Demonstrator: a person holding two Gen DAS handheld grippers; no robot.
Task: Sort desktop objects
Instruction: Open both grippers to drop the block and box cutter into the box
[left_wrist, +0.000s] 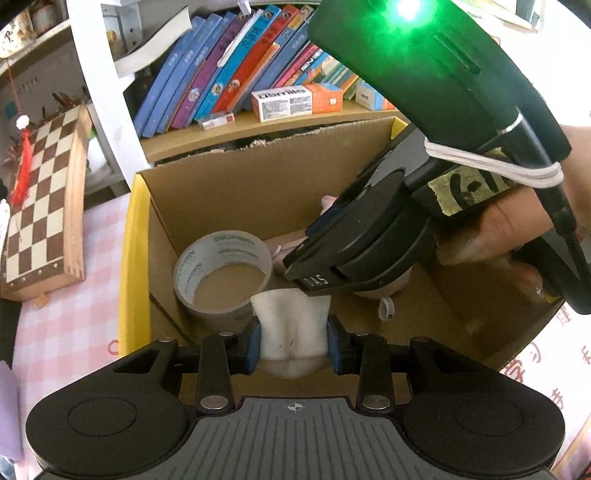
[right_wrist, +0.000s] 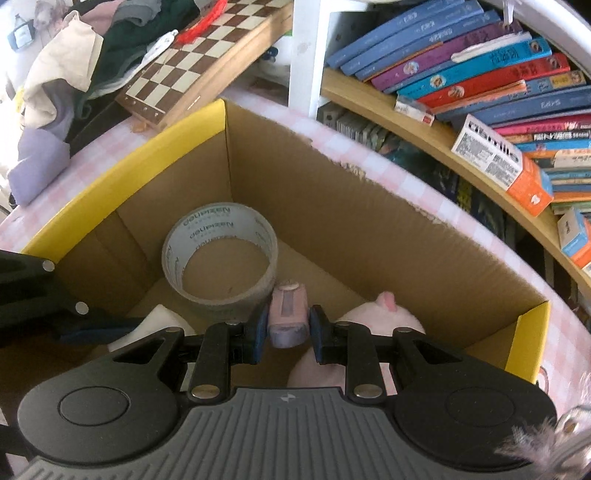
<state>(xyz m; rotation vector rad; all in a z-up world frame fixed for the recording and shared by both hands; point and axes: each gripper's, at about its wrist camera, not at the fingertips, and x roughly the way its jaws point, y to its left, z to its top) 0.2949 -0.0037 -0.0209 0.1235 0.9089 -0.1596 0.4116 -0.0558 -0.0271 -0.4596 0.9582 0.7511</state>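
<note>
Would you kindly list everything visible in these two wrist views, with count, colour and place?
cardboard box: one, brown with yellow flap edges, on the pink checked tablecloth
tape roll: one, grey, lying flat on the box floor
white soft item: one, held over the box by the left gripper
pink small device: one, held by the right gripper above the box, beside the tape
pink plush toy: one, inside the box
chessboard: one, brown and cream, left of the box
books: many, mostly blue, purple, red, leaning on the shelf
small cartons: several, white and orange, on the shelf
clothes pile: mixed colours, beyond the chessboard
left gripper: black, closed on the white item
right gripper: black, closed on the pink device
hand: one, holding the right gripper
</note>
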